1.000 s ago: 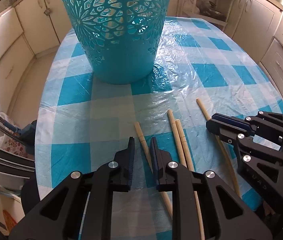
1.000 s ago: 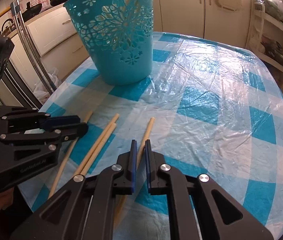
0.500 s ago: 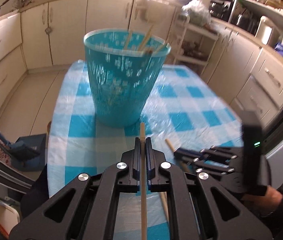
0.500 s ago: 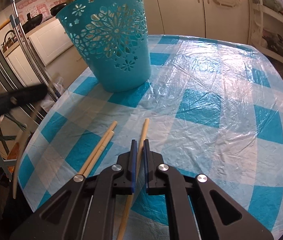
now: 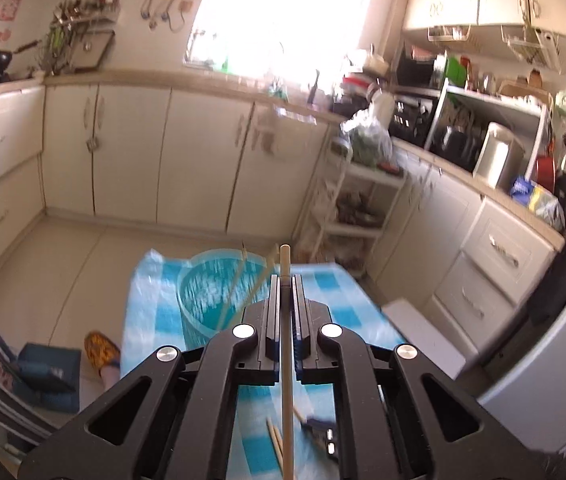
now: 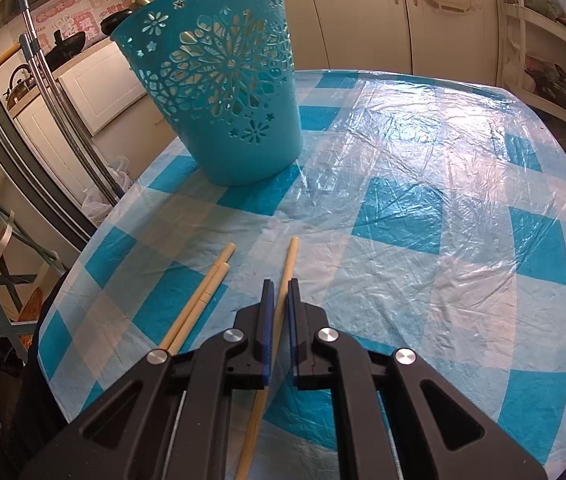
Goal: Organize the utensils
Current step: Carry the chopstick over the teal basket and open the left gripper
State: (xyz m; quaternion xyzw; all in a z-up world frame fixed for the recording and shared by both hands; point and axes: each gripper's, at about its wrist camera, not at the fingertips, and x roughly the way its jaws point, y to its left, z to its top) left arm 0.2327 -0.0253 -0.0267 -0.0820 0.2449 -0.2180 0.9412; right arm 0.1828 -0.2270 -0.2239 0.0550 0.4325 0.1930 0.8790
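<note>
While the left gripper [image 5: 284, 280] clamps one chopstick [image 5: 286, 376] high above the teal basket [image 6: 219, 92], the right gripper [image 6: 277, 284] pinches another chopstick [image 6: 283, 280] near the basket; no legible writing.

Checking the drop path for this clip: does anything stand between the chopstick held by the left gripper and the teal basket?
Nothing visible does. The left gripper holds the chopstick above the table, with only open air between it and the teal basket below and ahead. Two sticks already lean inside the basket, but its mouth is mostly free.
</note>
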